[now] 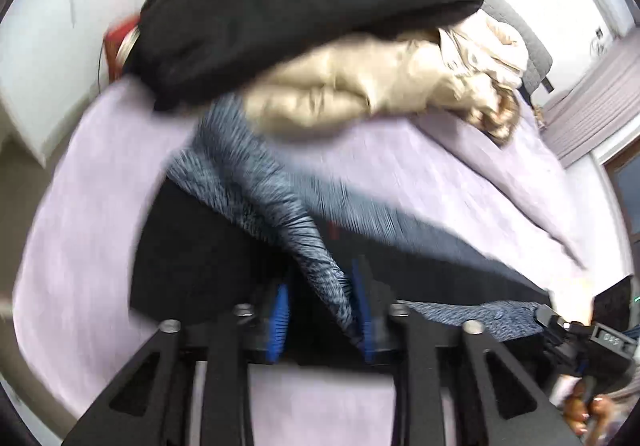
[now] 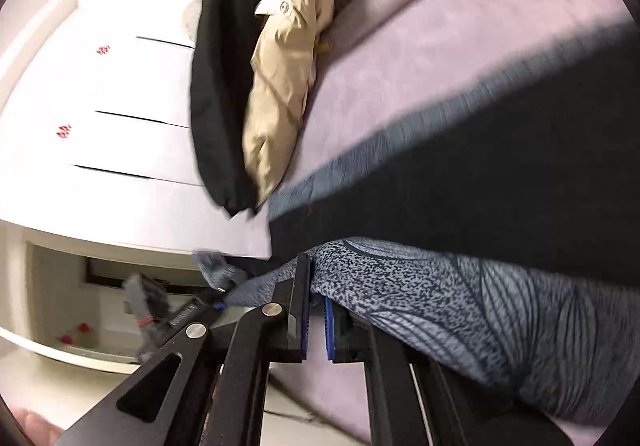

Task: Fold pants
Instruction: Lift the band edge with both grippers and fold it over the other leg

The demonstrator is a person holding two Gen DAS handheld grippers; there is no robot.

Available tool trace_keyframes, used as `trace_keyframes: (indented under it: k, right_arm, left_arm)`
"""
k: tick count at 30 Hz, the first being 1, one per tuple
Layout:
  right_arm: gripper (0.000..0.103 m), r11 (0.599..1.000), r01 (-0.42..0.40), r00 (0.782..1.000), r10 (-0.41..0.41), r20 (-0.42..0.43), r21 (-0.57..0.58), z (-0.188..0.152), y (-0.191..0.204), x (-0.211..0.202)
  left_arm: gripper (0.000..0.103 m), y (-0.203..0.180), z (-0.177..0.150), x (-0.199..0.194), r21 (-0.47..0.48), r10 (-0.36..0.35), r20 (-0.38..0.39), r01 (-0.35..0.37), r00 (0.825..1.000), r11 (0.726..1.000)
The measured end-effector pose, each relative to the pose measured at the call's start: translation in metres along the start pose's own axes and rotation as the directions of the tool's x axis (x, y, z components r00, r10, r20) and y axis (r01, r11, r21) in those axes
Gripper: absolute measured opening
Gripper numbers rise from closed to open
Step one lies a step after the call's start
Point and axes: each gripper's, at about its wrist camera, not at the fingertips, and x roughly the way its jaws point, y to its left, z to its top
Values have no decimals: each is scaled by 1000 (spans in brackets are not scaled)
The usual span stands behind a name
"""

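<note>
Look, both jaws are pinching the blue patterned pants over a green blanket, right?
Not quite: the blanket is lilac, not green, as the left wrist view shows. The rest holds: the left gripper and the right gripper each have the blue patterned pants pinched between their jaws.

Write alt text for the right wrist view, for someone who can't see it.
The right gripper is clamped on blue-grey patterned pants lifted over a lilac bedspread. A beige coat and black garment lie beyond.
</note>
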Motion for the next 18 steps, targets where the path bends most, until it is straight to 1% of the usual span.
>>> trace_keyframes:
  k: [1, 2, 3, 4, 5, 6, 7, 9, 10, 11, 12, 13, 15, 17, 18]
  right_arm:
    - [6, 1000, 26, 1000, -26, -4, -5, 14, -3, 11]
    - [6, 999, 47, 999, -47, -9, -4, 25, -7, 21]
    - [7, 998, 69, 998, -69, -12, -3, 33, -11, 31]
    - [10, 995, 96, 995, -96, -17, 3, 43, -18, 43]
    - [10, 992, 122, 992, -121, -26, 15, 50, -26, 55]
    - [10, 989, 148, 989, -147, -33, 26, 55, -31, 64]
    - [11, 980, 193, 981, -192, -44, 39, 60, -40, 77]
    - [21, 978, 201, 979, -199, -46, 54, 68, -46, 89]
    - [33, 979, 193, 981, -191, -42, 65, 71, -45, 91]
    - [52, 981, 180, 983, -178, -38, 67, 72, -40, 91]
    - [65, 985, 162, 987, -160, -33, 61, 73, -32, 88]
    - [87, 986, 159, 987, -158, -30, 41, 72, -20, 81]
    - [88, 988, 156, 988, -156, -19, -6, 64, 1, 62]
    - [88, 988, 150, 989, -150, -9, -40, 47, 15, 31]
    - [88, 986, 159, 987, -159, 1, -47, 38, 16, 16]
  left_arm:
    - [56, -3, 13, 11, 24, 34, 27, -34, 999, 999]
    - [75, -3, 23, 22, 39, 81, 57, -84, 995, 996]
    - [83, 1, 32, 35, 47, 142, 82, -146, 986, 988]
    - [83, 5, 36, 43, 49, 162, 80, -166, 984, 985]
    - [83, 9, 40, 54, 47, 183, 60, -186, 981, 981]
    - [83, 19, 43, 68, 31, 211, 18, -211, 977, 977]
    - [83, 27, 43, 74, 16, 226, -6, -226, 974, 974]
    - [83, 41, 42, 78, -12, 257, -40, -257, 966, 966]
    - [83, 45, 40, 73, -18, 258, -40, -259, 965, 966]
    - [83, 46, 38, 68, -14, 256, -37, -257, 966, 966]
    - [83, 45, 36, 62, 8, 257, -35, -257, 966, 966]
    - [83, 39, 33, 56, 51, 268, -31, -266, 963, 963]
    - [83, 25, 24, 47, 129, 281, -28, -275, 959, 953]
    - [83, 1, 8, 38, 221, 241, -44, -226, 969, 949]
    - [83, -14, -2, 35, 270, 204, -65, -179, 977, 946]
